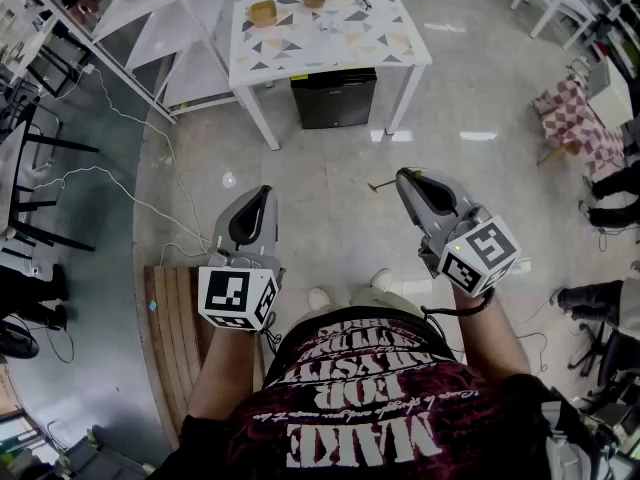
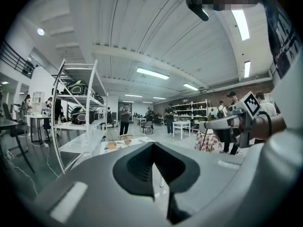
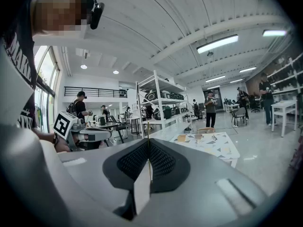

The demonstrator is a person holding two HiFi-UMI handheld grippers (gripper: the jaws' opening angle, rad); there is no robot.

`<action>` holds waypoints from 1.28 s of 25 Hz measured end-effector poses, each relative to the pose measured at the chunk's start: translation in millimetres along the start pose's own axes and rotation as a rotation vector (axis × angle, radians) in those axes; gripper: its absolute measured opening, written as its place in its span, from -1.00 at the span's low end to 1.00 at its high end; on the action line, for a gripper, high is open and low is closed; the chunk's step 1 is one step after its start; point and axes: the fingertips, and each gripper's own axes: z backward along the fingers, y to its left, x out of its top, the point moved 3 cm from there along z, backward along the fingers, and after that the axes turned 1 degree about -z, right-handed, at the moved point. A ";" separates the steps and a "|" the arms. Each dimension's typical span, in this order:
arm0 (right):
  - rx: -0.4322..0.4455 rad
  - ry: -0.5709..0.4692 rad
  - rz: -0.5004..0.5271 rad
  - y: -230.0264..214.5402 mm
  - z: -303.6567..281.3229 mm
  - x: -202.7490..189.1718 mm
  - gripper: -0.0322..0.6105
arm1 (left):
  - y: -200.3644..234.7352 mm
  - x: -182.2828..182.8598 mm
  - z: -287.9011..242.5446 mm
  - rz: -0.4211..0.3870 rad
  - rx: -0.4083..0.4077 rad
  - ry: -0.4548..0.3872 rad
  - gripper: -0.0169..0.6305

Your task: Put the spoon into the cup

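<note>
The floor (image 1: 330, 203) looks glossy, the slatted board (image 1: 172, 338) wooden, the left gripper (image 1: 263, 191) and right gripper (image 1: 402, 175) matt plastic.

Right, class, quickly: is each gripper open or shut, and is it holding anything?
Left gripper: closed, jaws together, holding nothing.
Right gripper: closed, jaws together, holding nothing.

Both bare forearms (image 1: 222, 368) stretched forward, left gripper (image 1: 264, 192) pointing slightly below level, jaws closed together with nothing between them, right gripper (image 1: 402, 176) well apart from it, tilted alike, jaws pinched on a thin gold spoon (image 1: 381, 184)
</note>
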 end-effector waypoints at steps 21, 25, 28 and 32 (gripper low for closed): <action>-0.052 0.009 0.014 105.4 -2.1 -13.1 -0.80 | 37.0 -32.6 74.4 0.045 -0.067 -0.023 -0.95; -0.057 0.016 0.011 111.6 2.2 -14.3 -0.80 | 32.3 -30.4 75.6 0.045 -0.087 -0.034 -0.94; -0.059 0.014 0.005 113.5 4.2 -15.9 -0.80 | 29.7 -27.1 77.8 0.036 -0.093 -0.043 -0.95; -0.050 0.007 0.011 117.7 2.3 -13.8 -0.80 | 31.3 -25.4 80.6 0.029 -0.090 -0.046 -0.95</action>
